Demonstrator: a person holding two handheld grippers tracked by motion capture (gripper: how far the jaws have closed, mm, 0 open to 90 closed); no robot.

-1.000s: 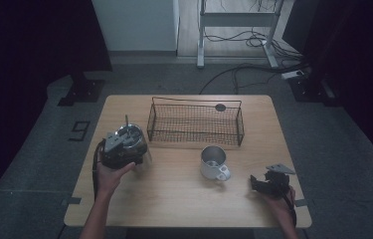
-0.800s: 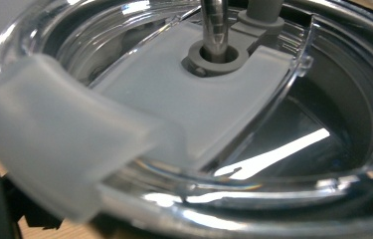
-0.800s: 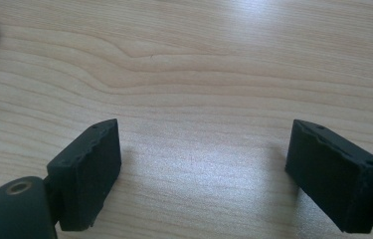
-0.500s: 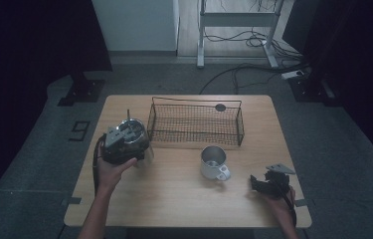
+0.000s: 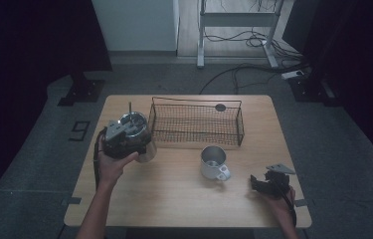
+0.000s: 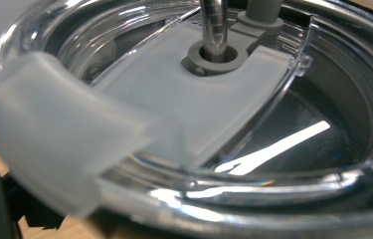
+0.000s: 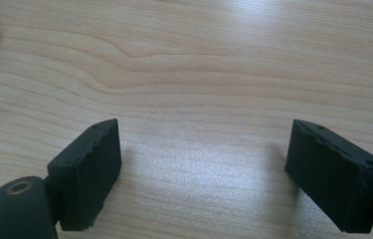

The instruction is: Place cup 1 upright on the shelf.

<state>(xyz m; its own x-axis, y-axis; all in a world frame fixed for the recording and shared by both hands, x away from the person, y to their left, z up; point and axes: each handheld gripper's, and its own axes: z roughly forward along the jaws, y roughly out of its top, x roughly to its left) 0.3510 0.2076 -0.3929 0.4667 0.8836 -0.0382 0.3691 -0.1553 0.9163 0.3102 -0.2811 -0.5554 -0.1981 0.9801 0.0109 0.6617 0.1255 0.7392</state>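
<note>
Wooden table (image 5: 174, 194); left gripper (image 5: 124, 142) holds tumbler (image 5: 137, 130) upright, straw (image 5: 130, 106) vertical.

High view: looks forward and down from above the near edge, far off; table (image 5: 174, 199) at frame centre, floor around it.
Left gripper view: pressed close against tumbler (image 6: 253, 124), lid and straw in upper frame.
Right gripper view: low and near, faces down on bare wood (image 7: 199, 64) between jaws.
Shared: tumbler (image 5: 137, 134) left of centre in high view; tabletop lower right.
</note>
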